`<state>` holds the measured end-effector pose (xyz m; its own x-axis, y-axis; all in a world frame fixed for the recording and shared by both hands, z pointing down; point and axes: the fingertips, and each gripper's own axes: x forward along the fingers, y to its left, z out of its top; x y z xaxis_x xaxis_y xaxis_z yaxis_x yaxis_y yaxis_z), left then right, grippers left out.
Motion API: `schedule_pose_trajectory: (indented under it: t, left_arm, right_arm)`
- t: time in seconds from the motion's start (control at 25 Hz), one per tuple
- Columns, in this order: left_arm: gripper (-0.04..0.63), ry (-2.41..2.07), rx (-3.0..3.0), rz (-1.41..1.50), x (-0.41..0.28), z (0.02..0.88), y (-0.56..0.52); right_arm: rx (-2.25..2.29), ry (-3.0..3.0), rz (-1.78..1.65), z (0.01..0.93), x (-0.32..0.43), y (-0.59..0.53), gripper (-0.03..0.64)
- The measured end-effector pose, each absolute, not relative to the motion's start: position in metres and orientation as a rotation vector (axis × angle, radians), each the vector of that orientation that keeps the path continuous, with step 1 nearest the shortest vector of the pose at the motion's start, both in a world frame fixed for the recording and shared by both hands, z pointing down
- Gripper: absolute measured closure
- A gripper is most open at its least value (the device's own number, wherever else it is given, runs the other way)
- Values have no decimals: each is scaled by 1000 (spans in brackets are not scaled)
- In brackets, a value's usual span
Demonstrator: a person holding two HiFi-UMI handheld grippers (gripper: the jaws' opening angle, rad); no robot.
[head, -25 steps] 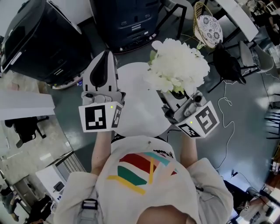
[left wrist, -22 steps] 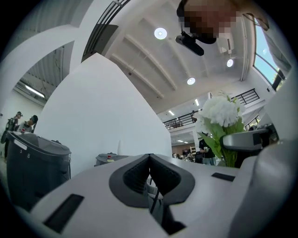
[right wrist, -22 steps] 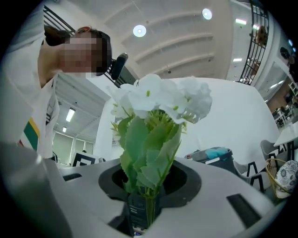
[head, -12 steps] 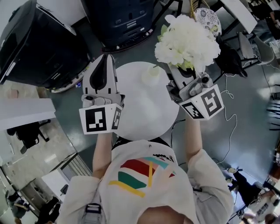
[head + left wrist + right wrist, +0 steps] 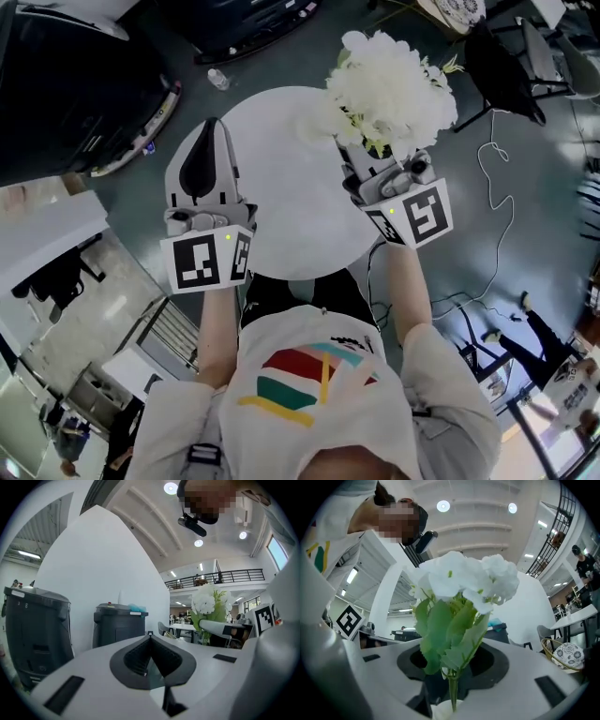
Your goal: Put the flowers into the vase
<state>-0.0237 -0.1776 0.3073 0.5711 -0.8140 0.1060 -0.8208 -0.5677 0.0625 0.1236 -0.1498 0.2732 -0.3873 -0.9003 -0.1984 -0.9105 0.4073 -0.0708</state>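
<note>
Flowers [image 5: 389, 89] gripped in right tongs [image 5: 364, 165], beside vase [image 5: 314, 122]

The left gripper [image 5: 150, 637] has its fingers together, white flowers [image 5: 208, 603] beyond.

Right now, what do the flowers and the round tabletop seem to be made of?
Flowers: likely artificial, with fabric-like petals and flat matte leaves on a thin, glossy, plastic-looking stem; real blooms are not ruled out. Round tabletop: smooth white with low sheen and no grain; painted or laminate board, cannot tell which.

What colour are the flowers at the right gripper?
White flowers with green leaves, clearest in the right gripper view.
</note>
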Motion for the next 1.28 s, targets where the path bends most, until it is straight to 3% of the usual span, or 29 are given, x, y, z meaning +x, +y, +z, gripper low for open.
schedule_pose_trajectory:
  t: [0.16,0.36,0.64,1.28]
  left_arm:
    - [589,-1369,2676,137,-22,331,-168]
    - [589,-1351,2669,150,-25,343,-167]
    - [589,-1342,2668,159,-17,339,-160]
    - [588,-1335,2655,194,-24,355,-165]
  right_arm:
    - [-1669,2522,40,310,120,-146,363]
    - [-1715,2531,-44,338,118,-151,330]
    - [-1724,2647,-97,353,113,-147,223]
    - [-1790,2740,-266,416,110,-153,180]
